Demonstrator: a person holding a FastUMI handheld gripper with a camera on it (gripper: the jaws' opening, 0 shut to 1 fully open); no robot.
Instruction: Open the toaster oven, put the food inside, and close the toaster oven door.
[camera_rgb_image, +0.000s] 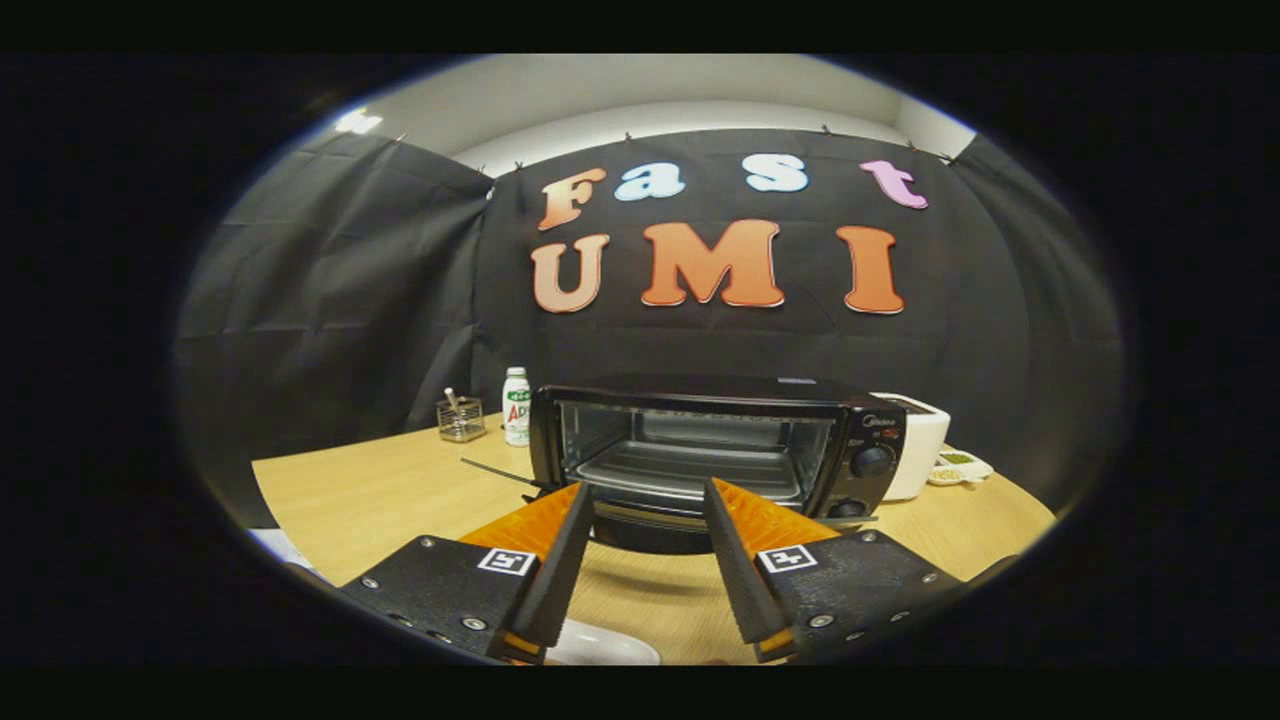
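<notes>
plate (605, 648): white rim peeking low between the fingers; can't make out any food on it
gripper (648, 498): fingers spread apart, holding nothing
toaster oven (715, 445): dead ahead on the table (370, 495), just past the fingertips; door (650, 530) looks dropped open already; rack runs crosswise

The gripper (646, 492) at the lower middle of the frame has two long tapering fingers with ribbed inner faces. Each is mounted on a flat, dark, speckled plate fixed with small silver screws. Each plate carries a square black-and-white marker near its inner corner.
</notes>
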